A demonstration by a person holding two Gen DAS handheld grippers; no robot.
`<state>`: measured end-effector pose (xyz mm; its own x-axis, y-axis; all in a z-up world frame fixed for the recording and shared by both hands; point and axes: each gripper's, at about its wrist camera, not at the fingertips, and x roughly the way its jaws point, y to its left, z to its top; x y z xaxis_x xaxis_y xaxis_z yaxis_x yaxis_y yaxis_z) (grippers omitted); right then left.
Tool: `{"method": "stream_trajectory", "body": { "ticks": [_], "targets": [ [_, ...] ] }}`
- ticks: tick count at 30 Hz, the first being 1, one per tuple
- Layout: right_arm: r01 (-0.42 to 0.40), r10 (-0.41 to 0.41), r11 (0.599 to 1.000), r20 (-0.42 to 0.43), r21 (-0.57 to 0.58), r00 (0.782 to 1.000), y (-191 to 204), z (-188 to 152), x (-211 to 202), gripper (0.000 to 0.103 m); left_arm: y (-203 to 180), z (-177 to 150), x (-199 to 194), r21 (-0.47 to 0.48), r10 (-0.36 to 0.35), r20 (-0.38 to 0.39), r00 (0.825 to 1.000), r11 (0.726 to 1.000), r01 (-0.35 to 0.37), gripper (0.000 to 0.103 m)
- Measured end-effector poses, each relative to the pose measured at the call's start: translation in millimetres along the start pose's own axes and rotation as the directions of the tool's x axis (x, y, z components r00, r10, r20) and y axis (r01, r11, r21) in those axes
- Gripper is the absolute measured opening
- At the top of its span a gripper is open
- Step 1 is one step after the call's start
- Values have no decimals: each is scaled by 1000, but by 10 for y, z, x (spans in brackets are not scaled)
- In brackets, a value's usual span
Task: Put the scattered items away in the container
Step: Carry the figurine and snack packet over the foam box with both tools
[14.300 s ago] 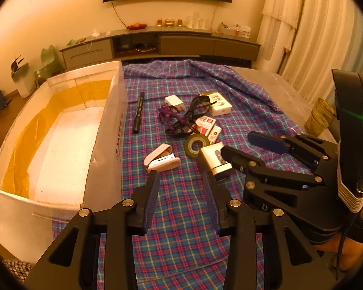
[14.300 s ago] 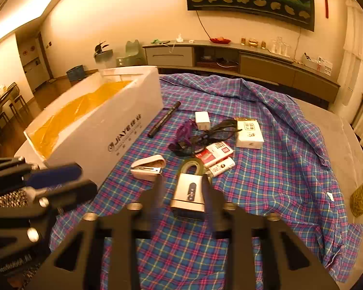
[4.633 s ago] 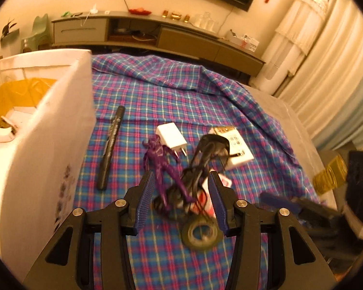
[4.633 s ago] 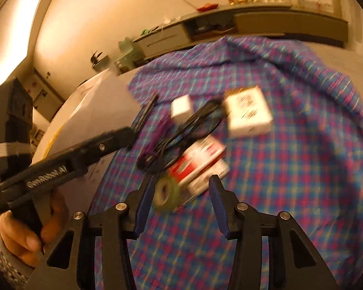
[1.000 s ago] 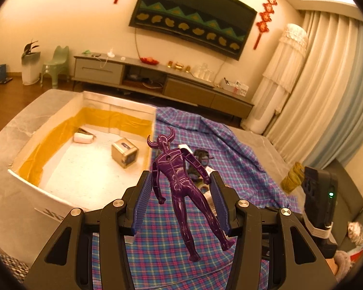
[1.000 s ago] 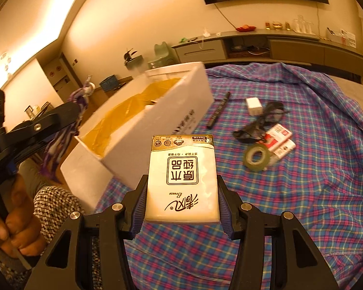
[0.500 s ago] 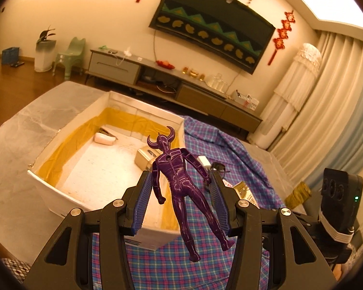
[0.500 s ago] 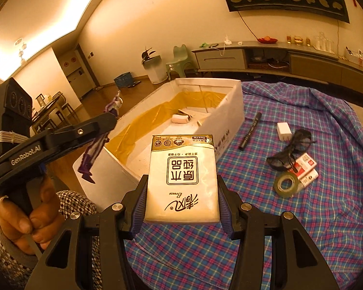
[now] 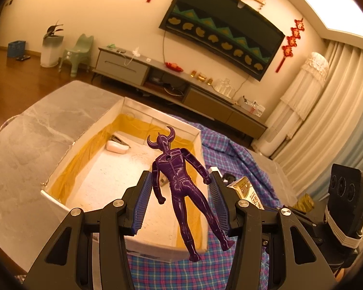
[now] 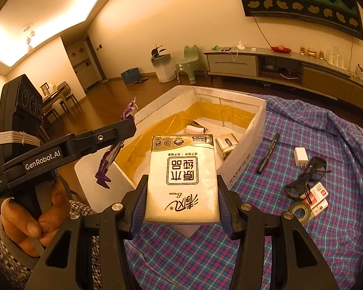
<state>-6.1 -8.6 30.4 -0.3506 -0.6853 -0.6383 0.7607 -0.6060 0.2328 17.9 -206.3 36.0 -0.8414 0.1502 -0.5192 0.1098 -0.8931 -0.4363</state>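
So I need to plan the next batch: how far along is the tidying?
Roughly midway. Done: a stapler and a small box lie in the foam container. In hand: left gripper holds the purple figure, right gripper the tissue pack. Left on the cloth: marker, charger, sunglasses, tape roll, red-and-white packs.

From the right wrist view the purple figure [image 10: 110,154] was mostly hidden behind the left gripper [image 10: 130,123], so where the fingers [image 10: 109,134] met it could not be told. The tissue pack [image 10: 181,178] covered part of the white box [image 10: 251,142] floor and the small carton [image 10: 226,142] there. The person's hand [image 10: 29,220] was cut by the frame edge.
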Motion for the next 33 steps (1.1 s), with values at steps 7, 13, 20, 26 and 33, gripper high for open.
{"method": "stream_trajectory", "body": {
  "ticks": [7, 13, 20, 26, 33],
  "targets": [
    [18, -18, 999, -18, -42, 1000, 72, 170, 175, 53, 165, 101, 186, -41, 6, -37, 999, 999, -7, 51],
    [27, -30, 998, -45, -59, 999, 80, 332, 368, 53, 362, 167, 379, -83, 33, -81, 996, 996, -40, 51],
    [23, -28, 998, -85, -57, 996, 53, 555, 638, 52, 493, 235, 603, -76, 74, -128, 989, 994, -84, 51],
    [27, -32, 999, -124, -41, 992, -6, 703, 873, 53, 652, 230, 705, -82, 91, -139, 986, 991, -103, 51],
    [53, -60, 998, -173, -40, 983, -51, 865, 1165, 53, 826, 228, 762, -94, 90, -144, 985, 990, -105, 51]
  ]
}}
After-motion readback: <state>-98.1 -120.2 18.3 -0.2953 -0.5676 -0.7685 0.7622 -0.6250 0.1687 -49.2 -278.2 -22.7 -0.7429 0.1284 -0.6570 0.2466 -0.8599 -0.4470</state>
